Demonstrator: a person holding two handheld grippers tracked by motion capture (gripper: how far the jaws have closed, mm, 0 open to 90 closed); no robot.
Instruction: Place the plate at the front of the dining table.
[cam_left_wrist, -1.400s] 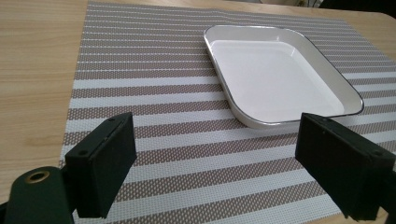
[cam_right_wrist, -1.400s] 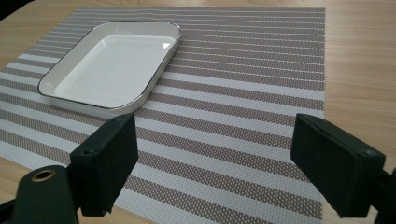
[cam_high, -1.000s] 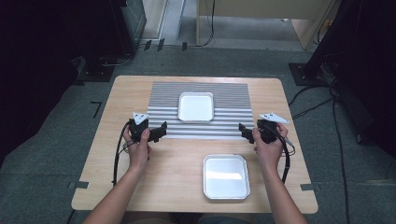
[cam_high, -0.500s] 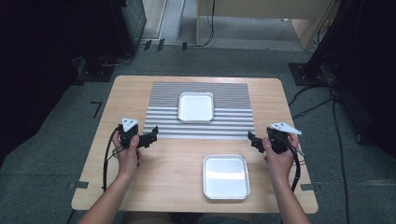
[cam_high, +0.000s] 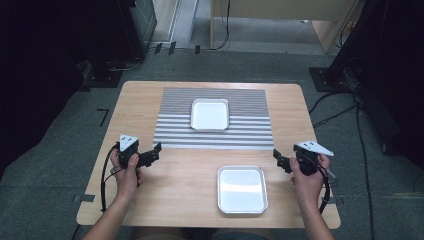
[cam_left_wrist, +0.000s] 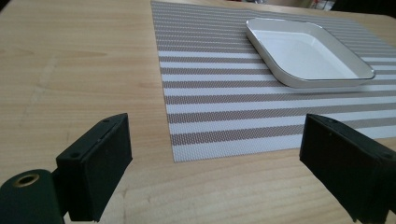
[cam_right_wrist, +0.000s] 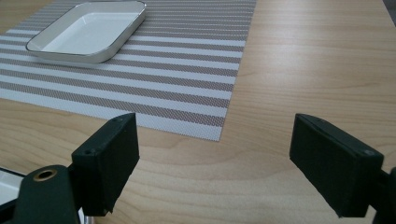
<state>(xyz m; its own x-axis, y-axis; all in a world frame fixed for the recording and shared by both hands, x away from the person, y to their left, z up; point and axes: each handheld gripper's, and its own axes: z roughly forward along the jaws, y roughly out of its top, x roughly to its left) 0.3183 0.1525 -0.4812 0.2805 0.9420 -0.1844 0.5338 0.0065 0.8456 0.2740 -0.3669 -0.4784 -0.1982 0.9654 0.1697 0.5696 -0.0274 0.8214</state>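
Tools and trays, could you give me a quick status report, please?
Left tool open, right tool open, both empty. One tray on the mat, another tray on bare table. Nothing between.

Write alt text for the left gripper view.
Two open black jaws of the left gripper frame a wooden table. Ahead lies a striped placemat, with an empty white tray on it.
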